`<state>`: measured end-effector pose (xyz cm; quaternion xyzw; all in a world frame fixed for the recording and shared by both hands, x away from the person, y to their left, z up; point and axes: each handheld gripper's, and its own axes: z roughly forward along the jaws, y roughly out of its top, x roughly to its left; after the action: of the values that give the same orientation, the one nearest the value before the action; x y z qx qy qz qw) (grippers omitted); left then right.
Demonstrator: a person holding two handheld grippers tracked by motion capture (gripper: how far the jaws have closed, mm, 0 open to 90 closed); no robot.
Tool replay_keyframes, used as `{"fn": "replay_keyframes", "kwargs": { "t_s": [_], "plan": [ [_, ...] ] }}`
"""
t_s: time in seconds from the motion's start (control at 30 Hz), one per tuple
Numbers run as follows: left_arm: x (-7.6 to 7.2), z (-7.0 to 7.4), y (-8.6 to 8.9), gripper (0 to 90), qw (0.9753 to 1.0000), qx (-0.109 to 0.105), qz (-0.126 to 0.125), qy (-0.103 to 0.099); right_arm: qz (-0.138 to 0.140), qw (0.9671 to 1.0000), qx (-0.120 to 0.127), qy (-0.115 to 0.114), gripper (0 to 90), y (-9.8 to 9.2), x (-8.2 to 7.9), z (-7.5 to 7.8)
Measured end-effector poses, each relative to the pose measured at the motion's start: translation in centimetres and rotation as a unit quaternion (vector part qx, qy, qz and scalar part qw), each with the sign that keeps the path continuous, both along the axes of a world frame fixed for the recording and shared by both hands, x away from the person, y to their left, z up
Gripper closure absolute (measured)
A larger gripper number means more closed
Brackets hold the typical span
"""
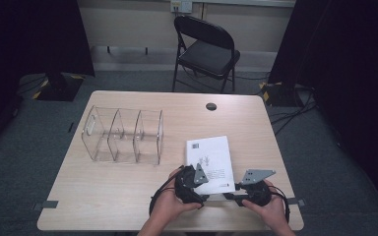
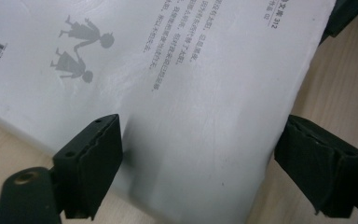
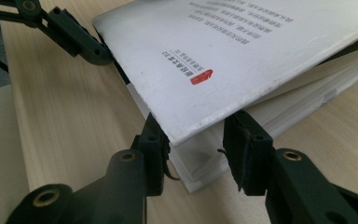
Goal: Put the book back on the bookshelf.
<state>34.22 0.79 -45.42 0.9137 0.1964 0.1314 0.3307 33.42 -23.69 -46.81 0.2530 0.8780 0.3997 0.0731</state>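
Right tongs (image 3: 193, 144) grip, prob., the book (image 1: 209, 160) corner; left tongs (image 2: 198, 154) open, straddling it.

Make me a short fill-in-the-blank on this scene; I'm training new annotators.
1. The white book lies on the ___ table.
2. The clear organizer lies to the book's ___ in the high view.
3. The right gripper has its jaws at the book's lifted ___.
4. The left gripper has its jaws ___ over the cover.

Missing words: wooden; left; cover; open
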Motion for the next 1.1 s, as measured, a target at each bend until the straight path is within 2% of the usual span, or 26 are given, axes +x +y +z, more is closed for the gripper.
{"fn": "replay_keyframes", "kwargs": {
  "t_s": [0.07,0.2,0.27,0.37,0.47,0.5,0.6,0.63,0.67,0.73,0.8,0.87,0.93,1.1],
  "plan": [
    [0.1,0.0,-0.3,12.9,0.9999,0.009,0.0,-0.011,0.001,1.0,0.0,0.0,61.9,0.0,0.0,0.1],
    [0.2,-0.3,-0.9,6.4,0.9997,0.013,-0.005,-0.021,0.003,1.0,0.003,-0.002,61.9,0.0,0.1,0.2],
    [0.2,-0.3,-1.5,3.2,0.9993,0.028,0.004,-0.024,0.003,1.0,0.005,0.0,62.2,0.0,0.2,0.3],
    [0.3,-0.5,-2.1,0.1,0.999,0.031,0.013,-0.029,0.002,1.0,0.003,0.001,62.3,0.1,0.2,0.3],
    [0.2,-0.7,-2.3,0.0,0.9986,0.03,0.019,-0.038,0.0,1.0,0.004,0.001,62.5,0.1,0.3,0.3],
    [0.1,-0.7,-2.5,0.0,0.9979,0.043,0.018,-0.044,-0.001,1.0,0.006,0.0,62.6,0.1,0.3,0.3],
    [-0.1,-0.9,-2.8,0.0,0.9974,0.037,0.032,-0.053,-0.002,1.0,0.007,0.001,63.0,0.2,0.3,0.4],
    [-0.1,-0.9,-2.8,0.0,0.9967,0.048,0.032,-0.057,-0.001,1.0,0.006,0.0,63.1,0.2,0.3,0.4],
    [-0.1,-1.0,-2.9,0.0,0.9967,0.044,0.032,-0.06,-0.004,1.0,0.006,0.001,63.1,0.2,0.3,0.5],
    [-0.1,-1.0,-3.0,0.0,0.9963,0.049,0.034,-0.063,-0.004,1.0,0.006,0.002,63.2,0.2,0.3,0.4],
    [-0.1,-1.1,-3.0,0.0,0.9961,0.045,0.038,-0.066,-0.007,0.9999,0.013,0.009,64.2,0.2,0.4,0.4],
    [-0.2,-1.2,-3.0,0.0,0.9957,0.047,0.037,-0.071,-0.008,0.9999,0.011,0.007,64.3,0.3,0.4,0.5],
    [-0.3,-1.3,-3.0,0.0,0.9955,0.041,0.041,-0.075,-0.009,0.9999,0.011,0.009,64.3,0.3,0.4,0.6],
    [-0.3,-1.1,-3.1,1.2,0.9952,0.051,0.038,-0.074,-0.009,0.9999,0.01,0.01,64.3,0.3,0.4,0.5]
  ]
}}
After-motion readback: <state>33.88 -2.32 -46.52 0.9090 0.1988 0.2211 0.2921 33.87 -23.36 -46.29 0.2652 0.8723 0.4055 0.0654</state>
